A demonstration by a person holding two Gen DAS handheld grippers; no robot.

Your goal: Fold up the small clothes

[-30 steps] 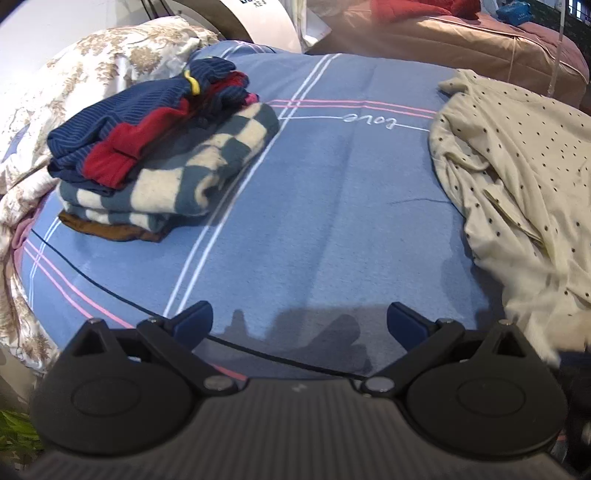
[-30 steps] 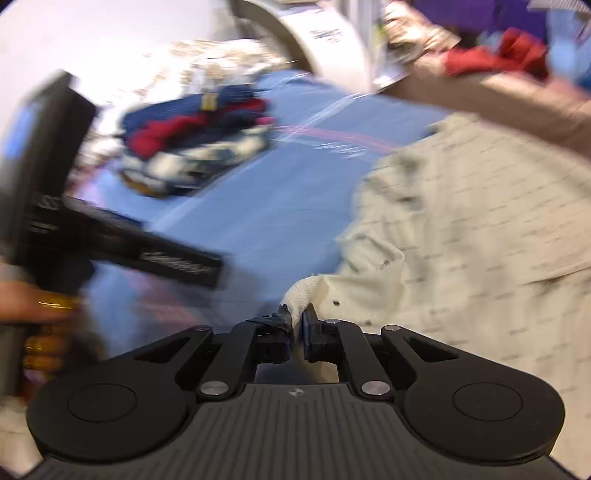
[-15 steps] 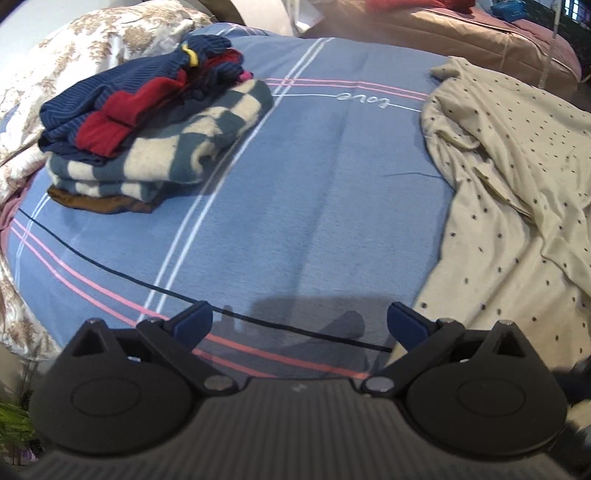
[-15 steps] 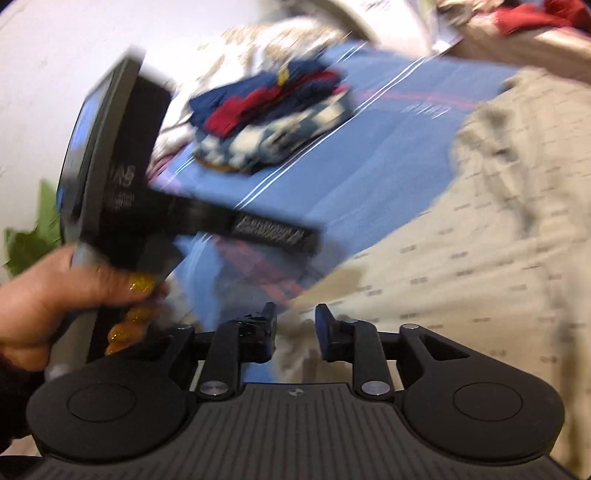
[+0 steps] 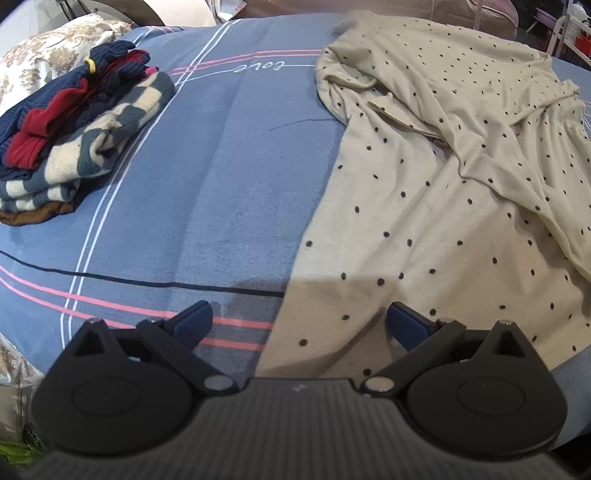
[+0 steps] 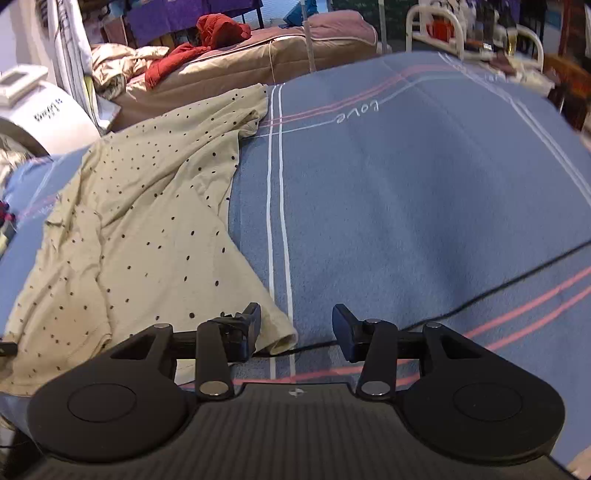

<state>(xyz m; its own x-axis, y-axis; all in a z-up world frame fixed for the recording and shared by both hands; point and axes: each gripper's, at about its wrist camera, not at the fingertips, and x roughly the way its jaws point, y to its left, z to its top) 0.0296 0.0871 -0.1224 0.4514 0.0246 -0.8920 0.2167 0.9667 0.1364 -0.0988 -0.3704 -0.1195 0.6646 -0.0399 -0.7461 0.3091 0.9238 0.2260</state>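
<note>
- A bed with a blue striped sheet (image 5: 229, 177) fills both views; it is the landmark for all that follows
- A cream garment with dark dots (image 5: 424, 206) lies spread on the bed, its lower half fairly flat, its upper half rumpled in folds; in the right wrist view the same cream garment (image 6: 147, 236) lies left of the sheet's white double stripe
- A stack of folded clothes (image 5: 74, 129), navy, red and checked, sits on the bed's far left, well apart from the garment
- Beyond the bed stand another bed with red cloth on it (image 6: 221, 33) and a white appliance (image 6: 44, 114)
- The left gripper (image 5: 299, 321) hovers over the garment's near left edge, fingers wide apart, holding nothing
- The right gripper (image 6: 295, 328) has its fingers opening over the garment's near right corner, with nothing pinched
- Judged step: laying the garment flat before the first fold; next, the rumpled upper part likely needs smoothing, then each gripper takes an edge
</note>
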